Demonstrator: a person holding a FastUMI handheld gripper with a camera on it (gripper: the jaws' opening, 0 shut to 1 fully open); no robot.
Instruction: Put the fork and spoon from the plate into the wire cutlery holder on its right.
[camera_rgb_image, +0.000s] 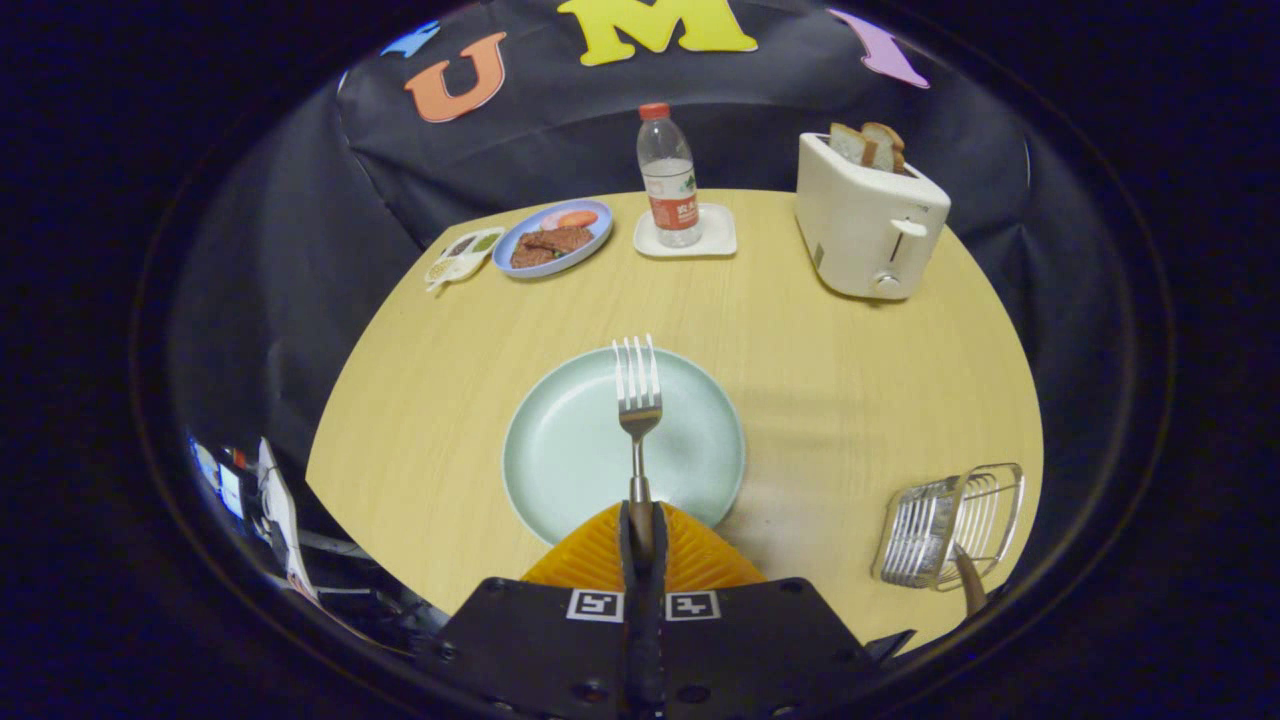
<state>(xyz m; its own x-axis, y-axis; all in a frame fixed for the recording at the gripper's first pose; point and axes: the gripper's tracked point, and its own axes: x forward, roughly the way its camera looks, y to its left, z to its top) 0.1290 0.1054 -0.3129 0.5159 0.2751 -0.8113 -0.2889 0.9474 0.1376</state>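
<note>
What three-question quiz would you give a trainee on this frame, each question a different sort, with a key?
1. True or false: the gripper is shut on the fork, with the tines out beyond the fingers over the pale green plate.
2. Multiple choice: what stands in the white toaster? A) a bottle B) slices of bread C) a spoon
3. Fill in: a handle, probably the spoon, already sticks out of the wire ____ to the right of the plate.

Key: 1 true. 2 B, the bread. 3 cutlery holder.
</note>
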